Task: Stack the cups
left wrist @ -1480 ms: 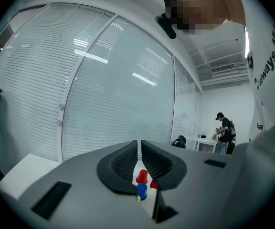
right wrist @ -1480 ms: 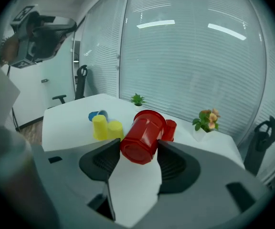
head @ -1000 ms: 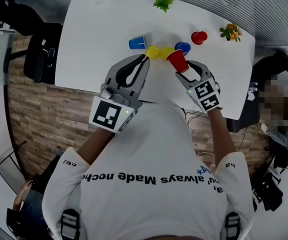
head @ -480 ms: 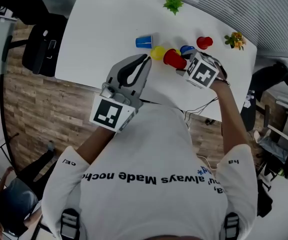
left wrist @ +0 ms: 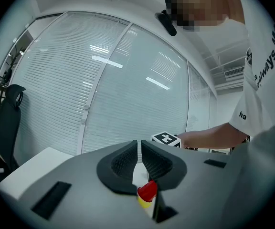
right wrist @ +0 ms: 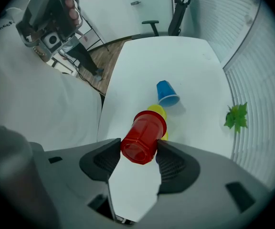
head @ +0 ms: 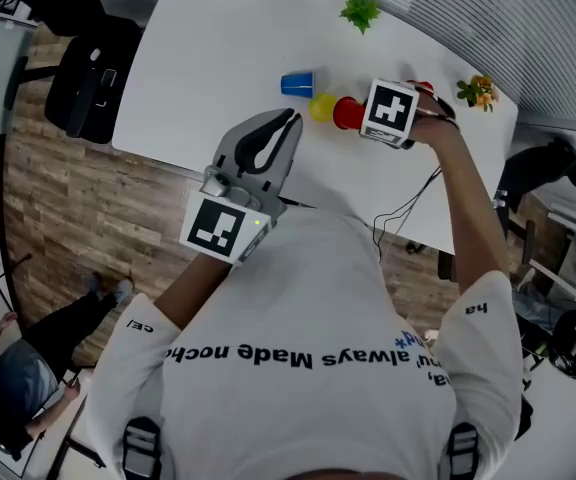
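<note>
Over bench [right wrist: 185,66], I see R hand-held gripper [right wrist: 138,148] pinching red cup [right wrist: 144,132], rim end toward yellow cup [right wrist: 157,111]. L hand-held gripper [left wrist: 141,151] pressed together, empty. Blue cup [right wrist: 167,93] lies just beyond.

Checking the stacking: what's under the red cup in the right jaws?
A yellow cup on the white table; only part of it shows. The red cup covers the rest, so whether they touch cannot be told.
</note>
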Available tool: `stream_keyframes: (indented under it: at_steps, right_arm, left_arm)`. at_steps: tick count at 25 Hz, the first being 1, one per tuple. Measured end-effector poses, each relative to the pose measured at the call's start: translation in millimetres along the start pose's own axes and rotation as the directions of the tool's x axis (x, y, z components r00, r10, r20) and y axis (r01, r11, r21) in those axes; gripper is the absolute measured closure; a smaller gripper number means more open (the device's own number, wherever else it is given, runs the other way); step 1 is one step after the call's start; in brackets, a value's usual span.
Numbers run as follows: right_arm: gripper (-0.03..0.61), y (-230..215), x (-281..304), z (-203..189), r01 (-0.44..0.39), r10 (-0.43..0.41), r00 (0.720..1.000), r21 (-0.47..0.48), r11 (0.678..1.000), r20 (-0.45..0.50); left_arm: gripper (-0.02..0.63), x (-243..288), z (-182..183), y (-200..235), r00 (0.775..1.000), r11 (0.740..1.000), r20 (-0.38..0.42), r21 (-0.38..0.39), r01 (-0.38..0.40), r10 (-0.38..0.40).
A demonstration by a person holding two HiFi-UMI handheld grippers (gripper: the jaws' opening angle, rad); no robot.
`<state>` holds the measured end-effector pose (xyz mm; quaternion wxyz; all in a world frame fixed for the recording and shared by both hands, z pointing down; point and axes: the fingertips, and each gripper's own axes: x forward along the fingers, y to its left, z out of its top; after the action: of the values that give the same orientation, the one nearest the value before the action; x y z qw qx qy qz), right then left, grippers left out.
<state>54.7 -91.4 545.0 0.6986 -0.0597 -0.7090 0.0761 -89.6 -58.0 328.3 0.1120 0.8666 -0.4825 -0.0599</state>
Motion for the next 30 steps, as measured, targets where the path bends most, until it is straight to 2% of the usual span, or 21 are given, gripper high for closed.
stream_keyframes:
  at_steps: [5,14,24,30]
  right_arm:
    - [0.328,-7.8,4.4,1.9,-0.046,0.043,0.996,-0.031,0.998,-0.079]
    - [0.327,-19.2,8.7,12.6,-0.063,0.05,0.986,-0.08,0.995,-0.159]
    - [0.321,-26.3,13.1,25.0,-0.035,0.024,0.994,-0.098,0.995,-0.106]
    - [0.278,-28.3,7.6,29.2,-0.007,0.004,0.999,-0.083,0.997,-0.039]
  left_arm:
    - [0.572,0.7,1.6,5.6,1.0,1.0,0.006,-0.006,-0.009,0.009]
    - [0.572,4.6,5.1,12.6,0.999,1.0,0.018,-0.016,-0.027,0.027]
    - [0.572,4.6,1.3,13.9,0.999,0.999,0.007,-0.015,-0.039,0.039]
    - [0.572,4.3,2.8,10.2,0.999,0.999,0.009,-0.012,-0.034,0.034]
